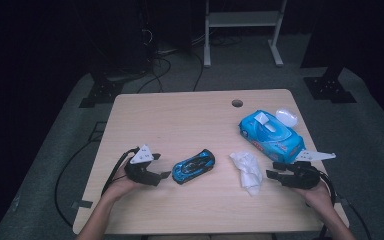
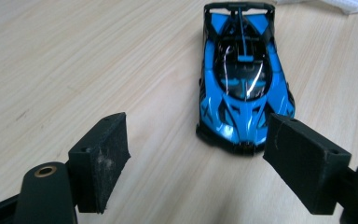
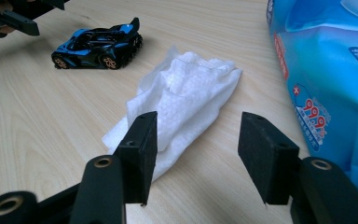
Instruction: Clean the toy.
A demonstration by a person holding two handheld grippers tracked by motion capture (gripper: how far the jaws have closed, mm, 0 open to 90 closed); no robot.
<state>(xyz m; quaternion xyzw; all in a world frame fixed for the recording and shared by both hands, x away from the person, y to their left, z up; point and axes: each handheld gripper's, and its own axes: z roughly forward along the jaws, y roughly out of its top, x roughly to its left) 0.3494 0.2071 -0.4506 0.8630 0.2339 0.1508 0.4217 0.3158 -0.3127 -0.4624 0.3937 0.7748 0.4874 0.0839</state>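
A blue and black toy car (image 1: 194, 166) sits on the wooden table (image 1: 180, 115), just right of my left gripper (image 1: 164, 175). In the left gripper view the car (image 2: 242, 79) points its nose at the jaws, and the gripper (image 2: 196, 149) is open, its right pad close beside the car's front. A crumpled white wipe (image 1: 247, 170) lies between the car and my right gripper (image 1: 272, 171). In the right gripper view that gripper (image 3: 198, 140) stands open, with the near end of the wipe (image 3: 186, 93) at its left pad.
A blue pack of wet wipes (image 1: 271, 135) lies at the right, with a clear lid (image 1: 286, 117) behind it. The pack (image 3: 331, 70) is close to my right jaw. A cable hole (image 1: 237, 103) sits near the table's far edge.
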